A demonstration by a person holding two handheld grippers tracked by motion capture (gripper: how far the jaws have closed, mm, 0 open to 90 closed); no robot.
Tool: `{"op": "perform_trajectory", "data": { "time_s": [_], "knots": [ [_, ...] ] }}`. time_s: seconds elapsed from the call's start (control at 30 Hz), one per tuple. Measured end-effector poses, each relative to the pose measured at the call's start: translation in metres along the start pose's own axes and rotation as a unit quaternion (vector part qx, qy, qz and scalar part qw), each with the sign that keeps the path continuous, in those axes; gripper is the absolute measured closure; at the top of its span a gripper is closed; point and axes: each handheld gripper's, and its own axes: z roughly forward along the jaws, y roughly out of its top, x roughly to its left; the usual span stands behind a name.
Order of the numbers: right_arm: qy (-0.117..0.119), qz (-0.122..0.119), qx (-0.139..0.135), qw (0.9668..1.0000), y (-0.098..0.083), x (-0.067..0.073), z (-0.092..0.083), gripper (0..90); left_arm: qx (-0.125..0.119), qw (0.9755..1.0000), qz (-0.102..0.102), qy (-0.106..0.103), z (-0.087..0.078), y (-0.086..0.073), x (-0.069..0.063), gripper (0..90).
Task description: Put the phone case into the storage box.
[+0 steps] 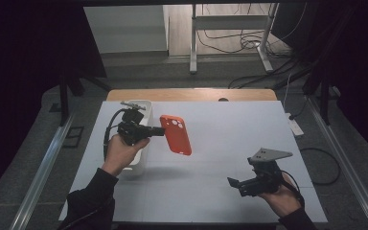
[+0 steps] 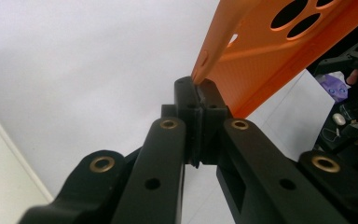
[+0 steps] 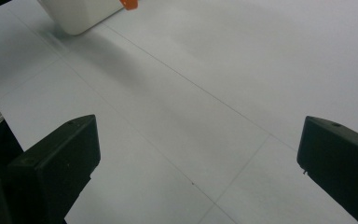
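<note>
Orange phone case (image 1: 176,134) hangs clamped by its edge in your left gripper (image 1: 161,130), just beside the white bin (image 1: 141,158); your right gripper (image 1: 233,183) stands with jaws apart, well away from that bin.

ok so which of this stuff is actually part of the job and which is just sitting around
In the job:
- orange phone case, clamped at its edge and held above the table
- left gripper, jaws shut on the case
- right gripper, jaws wide open, nothing between them

Just lying about:
- white bin beside the left hand
- power strip on the floor
</note>
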Motion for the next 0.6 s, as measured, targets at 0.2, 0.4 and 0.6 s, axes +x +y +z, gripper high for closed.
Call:
{"op": "perform_trajectory", "data": {
  "time_s": [0.2,0.4,0.6],
  "knots": [
    [-0.007,0.005,0.000,1.0000,-0.007,-0.004,-0.007,0.0,-0.002,1.0000,0.000,0.005,-0.004,0.005,0.003,88.8],
    [-0.014,0.008,-0.003,0.9999,-0.014,-0.007,-0.014,0.0,-0.002,0.9999,-0.004,0.014,-0.008,0.008,0.007,88.8],
    [-0.026,0.011,-0.004,0.9996,-0.024,-0.011,-0.020,0.0,-0.006,0.9997,-0.010,0.020,-0.012,0.011,0.012,88.8]
  ]
}}
